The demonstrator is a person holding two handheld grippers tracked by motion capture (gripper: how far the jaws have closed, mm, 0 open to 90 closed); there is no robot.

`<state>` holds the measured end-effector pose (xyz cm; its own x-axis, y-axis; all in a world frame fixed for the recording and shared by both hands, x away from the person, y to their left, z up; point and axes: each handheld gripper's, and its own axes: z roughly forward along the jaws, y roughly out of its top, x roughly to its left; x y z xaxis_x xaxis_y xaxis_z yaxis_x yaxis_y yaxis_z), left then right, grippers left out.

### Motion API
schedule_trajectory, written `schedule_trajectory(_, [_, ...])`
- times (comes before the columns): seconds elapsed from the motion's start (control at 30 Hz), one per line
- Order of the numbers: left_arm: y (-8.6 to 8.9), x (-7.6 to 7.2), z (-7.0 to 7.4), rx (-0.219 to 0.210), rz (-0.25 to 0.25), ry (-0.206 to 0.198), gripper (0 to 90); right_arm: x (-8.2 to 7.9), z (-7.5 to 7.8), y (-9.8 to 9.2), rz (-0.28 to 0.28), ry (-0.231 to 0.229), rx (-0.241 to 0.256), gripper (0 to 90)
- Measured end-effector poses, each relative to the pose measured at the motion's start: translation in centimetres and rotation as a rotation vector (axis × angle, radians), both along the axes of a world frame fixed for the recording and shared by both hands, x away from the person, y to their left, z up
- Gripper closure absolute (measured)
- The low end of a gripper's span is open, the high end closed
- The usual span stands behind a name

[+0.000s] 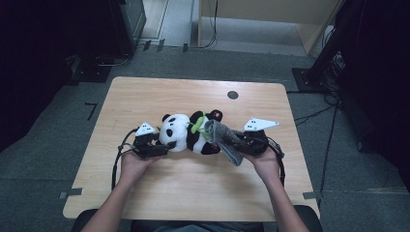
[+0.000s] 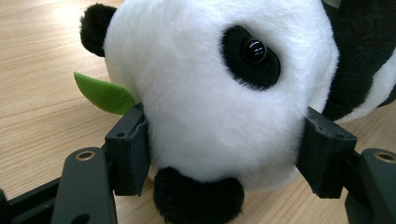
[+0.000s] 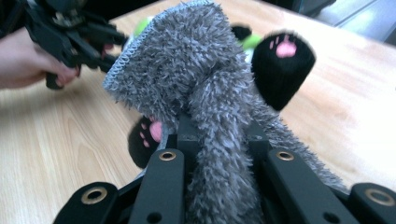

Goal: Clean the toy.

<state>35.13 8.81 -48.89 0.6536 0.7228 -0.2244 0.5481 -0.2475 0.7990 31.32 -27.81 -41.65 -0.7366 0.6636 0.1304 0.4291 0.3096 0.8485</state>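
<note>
A black-and-white panda plush (image 1: pixel 181 133) lies across the middle of the wooden table (image 1: pixel 193 188). My left gripper (image 1: pixel 167 144) holds its head: in the left gripper view the white head (image 2: pixel 210 93) is pressed between both pads of the gripper (image 2: pixel 229 149), beside a green felt leaf (image 2: pixel 105 93). My right gripper (image 1: pixel 241 140) is shut on a shaggy grey cloth (image 1: pixel 225 137) that drapes over the panda's rear. In the right gripper view the cloth (image 3: pixel 187 70) rises from the gripper (image 3: pixel 217 135), with a black foot with pink pads (image 3: pixel 282 70) behind it.
A black round grommet (image 1: pixel 232 94) sits in the table's far right part. The other hand with the left gripper (image 3: pixel 79 32) shows farther off. Cables (image 1: pixel 319 113) lie on the grey floor to the right, with dark equipment (image 1: pixel 121 24) at the back left.
</note>
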Motion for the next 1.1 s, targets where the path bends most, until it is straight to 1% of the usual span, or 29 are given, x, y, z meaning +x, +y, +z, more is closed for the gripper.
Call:
schedule_trajectory(0.03, [0.0,0.0,0.0,-0.001,0.001,0.001,29.0,-0.2,0.8,0.3,0.005,-0.017,0.012,76.3])
schedule_trajectory(0.07, [0.0,0.0,0.0,-0.002,0.001,0.001,29.0,-0.2,0.8,0.3,0.005,-0.017,0.012,76.3])
schedule_trajectory(0.1, [0.0,0.0,0.0,0.001,0.002,0.0,29.0,-0.5,1.4,0.7,0.018,-0.031,0.02,76.3])
schedule_trajectory(0.17, [0.0,0.0,0.0,0.0,0.002,0.001,29.0,-0.8,1.7,1.4,0.046,-0.039,0.029,76.1])
schedule_trajectory(0.2, [0.0,0.0,0.0,0.0,0.002,0.001,29.0,-0.8,1.7,1.4,0.046,-0.039,0.029,76.1])
schedule_trajectory(0.23, [0.0,0.0,0.0,0.0,0.002,0.001,29.0,-1.0,1.6,2.1,0.072,-0.044,0.018,76.1])
schedule_trajectory(0.27, [0.0,0.0,0.0,0.0,0.002,0.001,29.0,-1.0,1.6,2.1,0.072,-0.044,0.018,76.1])
schedule_trajectory(0.33, [0.0,0.0,0.0,0.001,0.001,0.001,29.0,-1.1,1.1,2.7,0.086,-0.036,-0.004,76.1])
schedule_trajectory(0.37, [0.0,0.0,0.0,0.002,0.0,0.001,29.0,-1.0,0.3,3.0,0.084,-0.019,-0.036,76.1])
schedule_trajectory(0.4, [0.0,0.0,0.0,0.002,0.0,0.001,29.0,-1.0,0.3,3.0,0.084,-0.019,-0.036,76.1])
schedule_trajectory(0.43, [0.0,0.0,0.0,0.005,-0.003,-0.001,29.0,-0.9,-0.1,2.9,0.079,-0.013,-0.051,76.2])
schedule_trajectory(0.5, [0.0,0.0,-0.1,0.002,-0.005,0.0,28.9,-0.7,-0.6,2.4,0.071,-0.001,-0.028,76.2])
schedule_trajectory(0.53, [0.1,0.0,-0.1,0.002,-0.006,0.0,28.9,-0.6,-0.7,1.9,0.04,0.011,-0.035,76.2])
schedule_trajectory(0.6, [0.1,0.0,-0.1,0.001,-0.008,0.0,28.9,-0.6,-0.8,1.7,0.034,0.008,-0.045,76.2])
schedule_trajectory(0.63, [0.1,0.0,-0.1,0.002,-0.009,-0.001,28.9,-0.6,-0.9,1.3,0.012,0.012,-0.059,76.3])
schedule_trajectory(0.73, [0.1,0.0,-0.1,0.0,-0.008,0.0,29.0,-0.5,-0.9,1.0,-0.003,0.019,-0.059,76.3])
schedule_trajectory(0.77, [0.1,0.0,-0.1,-0.008,-0.002,0.002,29.2,-0.5,-0.7,0.7,-0.011,0.025,-0.049,76.4])
schedule_trajectory(0.8, [0.1,0.0,-0.1,-0.008,-0.002,0.002,29.6,-0.5,-0.7,0.7,-0.011,0.025,-0.049,76.4])
schedule_trajectory(0.83, [0.0,0.0,0.0,-0.01,0.004,0.004,29.7,-0.5,-0.2,0.8,-0.01,0.035,-0.02,76.5])
schedule_trajectory(0.87, [0.0,0.0,0.0,-0.01,0.004,0.004,29.7,-0.5,-0.2,0.8,-0.01,0.035,-0.02,76.5])
schedule_trajectory(0.9, [0.0,0.0,0.1,-0.011,0.008,0.008,29.7,-0.6,0.6,1.4,0.006,0.02,-0.027,76.5])
schedule_trajectory(0.93, [0.0,0.0,0.1,-0.011,0.008,0.008,29.7,-0.6,0.6,1.4,0.006,0.02,-0.027,76.5])
schedule_trajectory(0.97, [0.0,-0.1,0.1,-0.011,0.011,0.013,29.6,-0.8,1.2,2.1,0.027,0.009,-0.021,76.5])
schedule_trajectory(1.0, [0.0,-0.1,0.1,-0.011,0.011,0.013,29.6,-0.8,1.2,2.1,0.027,0.009,-0.021,76.5])
schedule_trajectory(1.03, [-0.1,-0.1,0.1,-0.006,0.009,0.01,29.5,-1.0,1.8,3.0,0.052,0.003,-0.024,76.5])
schedule_trajectory(1.07, [-0.1,-0.1,0.1,-0.006,0.009,0.01,29.4,-1.0,1.8,3.0,0.052,0.003,-0.024,76.5])
schedule_trajectory(1.1, [0.0,-0.1,0.1,-0.003,0.005,0.008,29.2,-1.2,2.2,4.0,0.081,-0.007,-0.024,76.4])
